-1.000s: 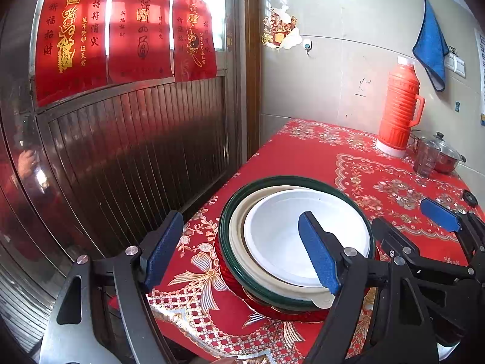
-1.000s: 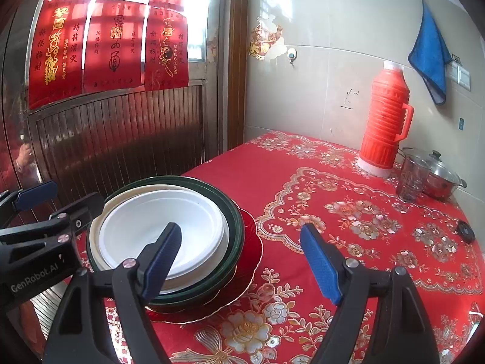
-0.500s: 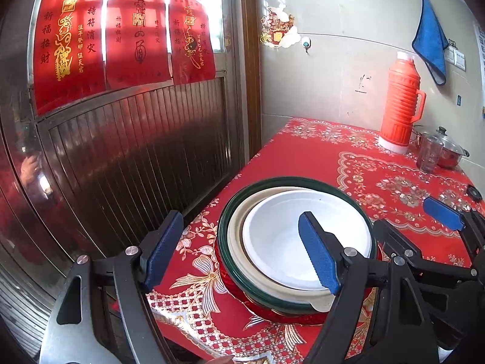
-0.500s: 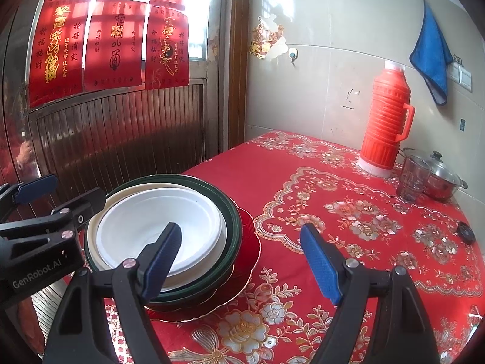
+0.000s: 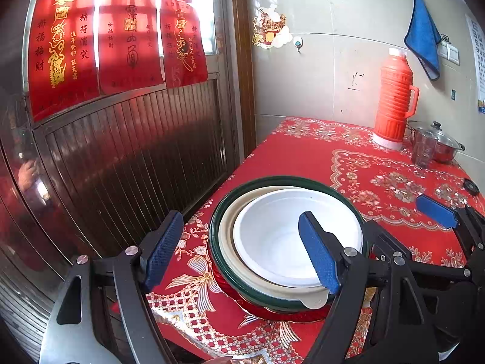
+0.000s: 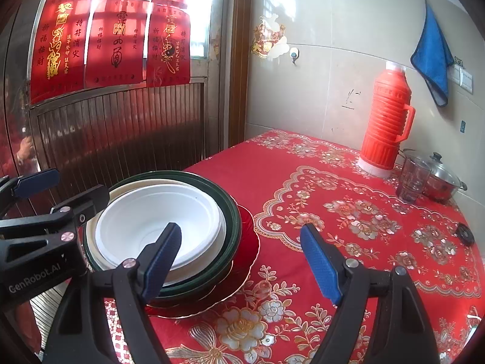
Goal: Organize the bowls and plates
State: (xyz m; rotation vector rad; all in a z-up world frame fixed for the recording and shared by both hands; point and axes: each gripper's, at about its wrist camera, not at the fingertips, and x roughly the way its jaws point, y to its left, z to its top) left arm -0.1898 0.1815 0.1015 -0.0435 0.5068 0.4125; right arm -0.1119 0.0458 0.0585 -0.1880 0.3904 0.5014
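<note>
A stack of dishes sits near the table's left front corner: a white bowl (image 5: 282, 236) inside a cream plate (image 5: 225, 227), inside a dark green bowl (image 5: 218, 212), on a red plate (image 6: 248, 242). The white bowl (image 6: 157, 212) also shows in the right wrist view. My left gripper (image 5: 239, 251) is open and empty, raised just in front of the stack's left edge. My right gripper (image 6: 241, 254) is open and empty, raised in front of the stack's right edge. Each gripper shows in the other's view.
A red floral tablecloth (image 6: 348, 218) covers the table. An orange thermos (image 6: 385, 121), a glass cup (image 6: 413, 179) and a small steel pot (image 6: 442, 179) stand at the back right by the wall. A metal door (image 5: 121, 151) is to the left of the table. A blue cloth (image 6: 433, 57) hangs on the wall.
Both grippers have drifted slightly back and up from the stack; the view shifts a little. Both stay open and the dishes have not moved.
</note>
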